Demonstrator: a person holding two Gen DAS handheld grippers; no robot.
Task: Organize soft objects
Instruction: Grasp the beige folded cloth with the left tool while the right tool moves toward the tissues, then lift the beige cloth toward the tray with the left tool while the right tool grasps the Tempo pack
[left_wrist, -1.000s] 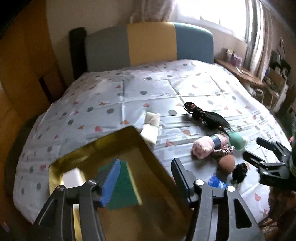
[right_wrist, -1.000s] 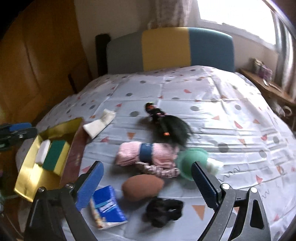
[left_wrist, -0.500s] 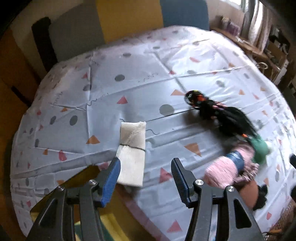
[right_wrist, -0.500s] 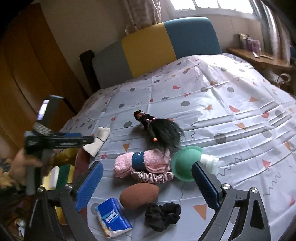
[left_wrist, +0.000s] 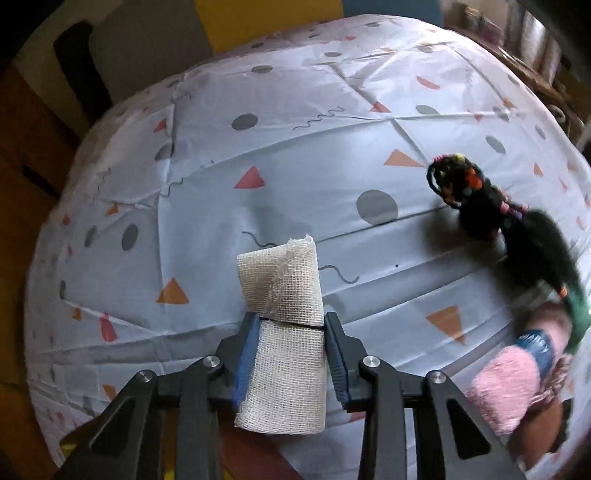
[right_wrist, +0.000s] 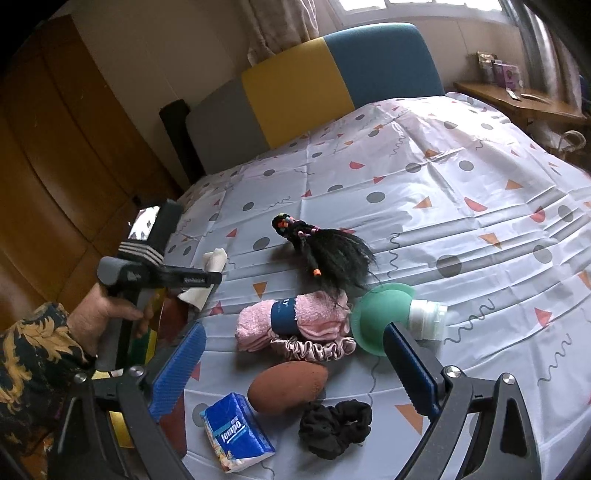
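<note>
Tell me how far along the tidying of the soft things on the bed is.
Early. Done: only a green sponge appears to sit in the yellow tray. In hand: the left gripper is shut on the gauze roll. Left on the bed: pink socks, scrunchies, brown sponge, tissue pack, hairpiece. The right gripper is open.

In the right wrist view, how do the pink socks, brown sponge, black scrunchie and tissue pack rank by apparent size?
Largest to smallest, as they look:
1. pink socks
2. brown sponge, tissue pack and black scrunchie: too alike to rank.
The last three lie nearer the camera than the socks, which inflates them.
</note>
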